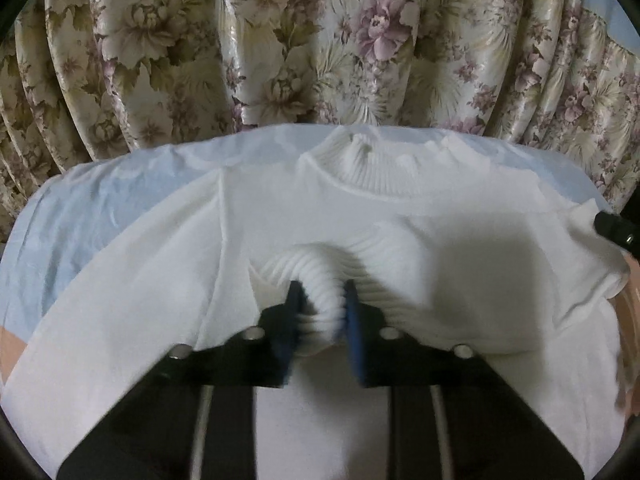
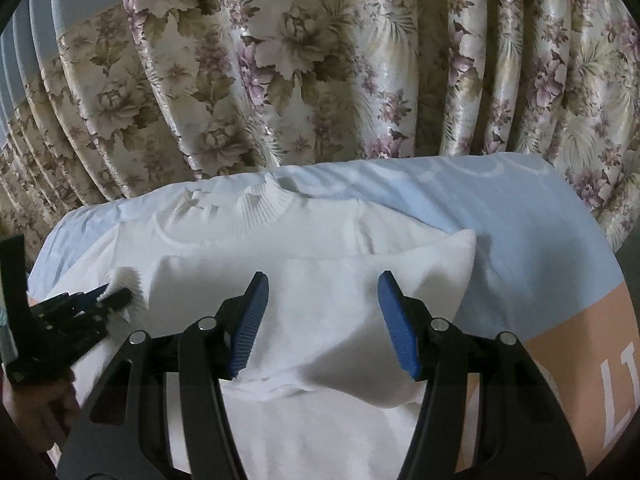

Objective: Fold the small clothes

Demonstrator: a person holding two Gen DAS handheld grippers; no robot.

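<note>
Your left gripper (image 1: 320, 300) was clamped on the ribbed cuff (image 1: 320, 276) of the white sweater (image 1: 400, 208), spread flat on the pale blue sheet (image 1: 80, 216). Your right gripper (image 2: 322, 312) hung spread apart just above the sweater's folded sleeve (image 2: 320, 280).

The sweater (image 1: 280, 208) lies on the sheet (image 1: 80, 216), collar (image 1: 372, 164) toward the curtain (image 1: 280, 40) hanging behind

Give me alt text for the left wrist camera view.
The left gripper pinches a ribbed cuff of a white sweater spread on a pale blue sheet. Floral curtains hang behind, and the right gripper peeks in at the right edge.
</note>
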